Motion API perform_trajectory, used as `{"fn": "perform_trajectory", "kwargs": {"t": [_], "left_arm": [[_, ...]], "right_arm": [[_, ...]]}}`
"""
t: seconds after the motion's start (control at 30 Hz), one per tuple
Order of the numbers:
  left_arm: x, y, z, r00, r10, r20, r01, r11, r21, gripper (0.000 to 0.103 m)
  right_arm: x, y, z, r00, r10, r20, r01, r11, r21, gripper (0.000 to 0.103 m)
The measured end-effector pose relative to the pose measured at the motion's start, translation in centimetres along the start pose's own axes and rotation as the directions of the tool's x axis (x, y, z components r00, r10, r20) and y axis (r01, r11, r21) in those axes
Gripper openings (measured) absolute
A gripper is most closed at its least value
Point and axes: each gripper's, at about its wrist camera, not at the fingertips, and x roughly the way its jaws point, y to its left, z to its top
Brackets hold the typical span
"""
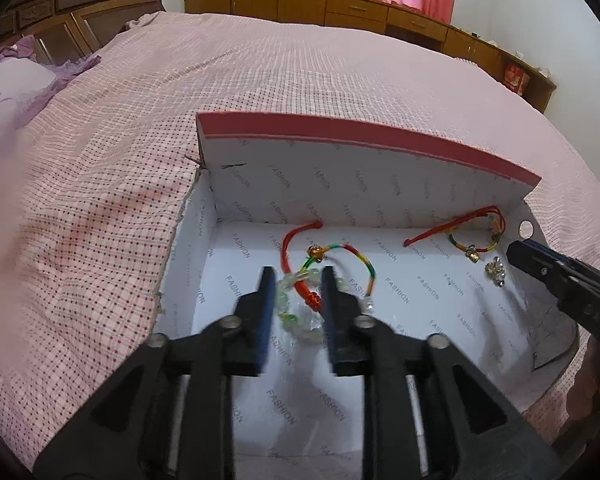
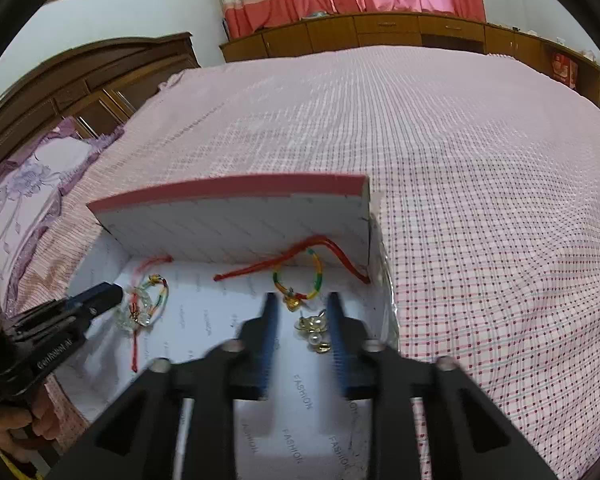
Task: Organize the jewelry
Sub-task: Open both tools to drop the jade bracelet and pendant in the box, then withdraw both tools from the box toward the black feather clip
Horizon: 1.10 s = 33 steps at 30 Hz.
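An open cardboard box (image 1: 236, 268) with a raised red-edged lid (image 1: 340, 140) lies on the bed. In the left wrist view, my left gripper (image 1: 299, 280) is open over a pale green bead bracelet (image 1: 296, 320) and a red and multicolour cord bracelet (image 1: 336, 260). A second cord bracelet (image 1: 472, 236) and a gold earring (image 1: 495, 272) lie at the box's right. In the right wrist view, my right gripper (image 2: 301, 306) is open just above the gold and pearl earring (image 2: 314, 330), near the second cord bracelet (image 2: 300, 280). The left gripper (image 2: 100, 298) shows there at the left.
The box sits on a pink checked bedspread (image 1: 260, 80). A purple pillow (image 1: 8, 84) and a wooden headboard (image 1: 80, 12) are at the left. Wooden cabinets (image 1: 360, 8) and pink curtains stand behind the bed. The box's right wall (image 2: 384, 292) is close to my right gripper.
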Motion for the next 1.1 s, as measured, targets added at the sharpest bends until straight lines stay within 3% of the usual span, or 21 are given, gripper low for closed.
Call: {"fn": "perform_trajectory", "kwargs": {"t": [0.57, 1.1], "left_arm": [[-6.7, 1.1, 0.2, 0.996, -0.032, 0.079, 0.031, 0.999, 0.008, 0.029], [-14.3, 2.2, -3.8, 0.993, -0.025, 0.113, 0.026, 1.000, -0.012, 0.032]], "right_arm": [[-8.2, 1.3, 0.2, 0.994, 0.041, 0.101, -0.039, 0.999, -0.015, 0.039], [-17.5, 3.9, -3.7, 0.988, 0.063, 0.142, -0.059, 0.998, -0.034, 0.044]]}}
